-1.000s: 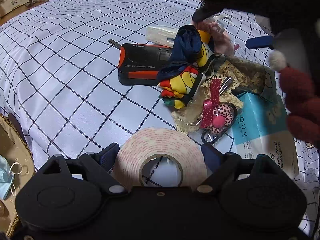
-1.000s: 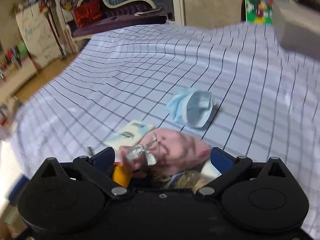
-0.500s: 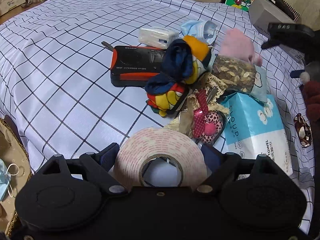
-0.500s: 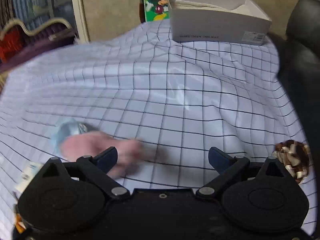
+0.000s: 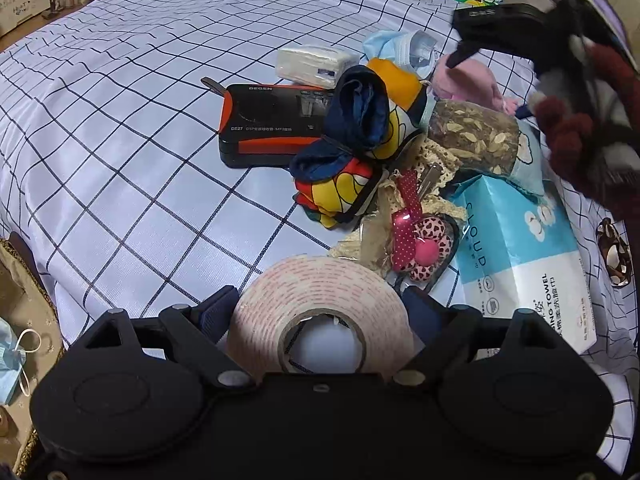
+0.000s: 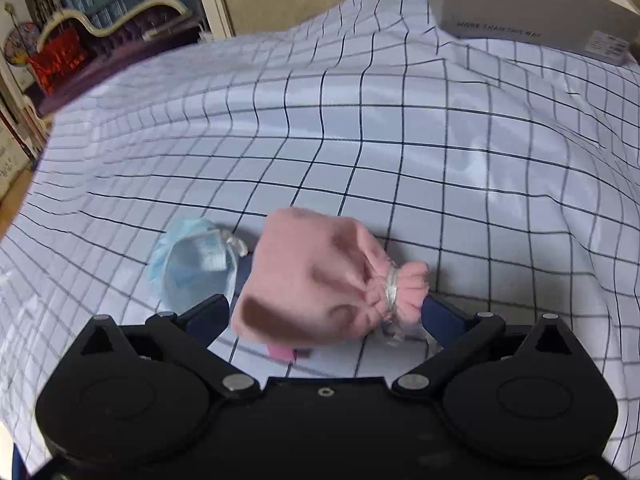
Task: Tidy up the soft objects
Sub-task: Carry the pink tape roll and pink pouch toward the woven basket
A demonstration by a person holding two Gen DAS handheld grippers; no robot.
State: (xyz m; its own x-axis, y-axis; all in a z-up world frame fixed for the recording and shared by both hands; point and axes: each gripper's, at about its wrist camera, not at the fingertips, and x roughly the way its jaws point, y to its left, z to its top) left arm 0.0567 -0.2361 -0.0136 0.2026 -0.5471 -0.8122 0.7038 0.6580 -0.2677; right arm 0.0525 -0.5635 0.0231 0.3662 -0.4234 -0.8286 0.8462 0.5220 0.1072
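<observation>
My left gripper (image 5: 318, 308) is shut on a pale roll of tape (image 5: 320, 284), low at the near edge of the checked bedspread (image 5: 120, 140). Beyond it lies a pile: a colourful cloth bundle (image 5: 360, 152), a sachet of dried bits (image 5: 472, 136), a pink drawstring pouch (image 5: 476, 84) and a blue face mask (image 5: 400, 46). In the right wrist view, the right gripper (image 6: 324, 316) is open just over the pink pouch (image 6: 316, 276), which lies between its fingers. The mask (image 6: 188, 268) lies to the pouch's left.
A black and orange radio (image 5: 272, 124), a white tissue packet (image 5: 312, 64), a blue towel pack (image 5: 520, 260) and a leopard-print hair clip (image 5: 424, 248) crowd the pile. A grey box (image 6: 532, 12) stands at the far right. A dark red fuzzy sleeve (image 5: 580, 132) reaches in.
The right gripper swung off to the right of the pink pouch, then came back so the pouch lies between its fingers. The left gripper kept still with the tape.
</observation>
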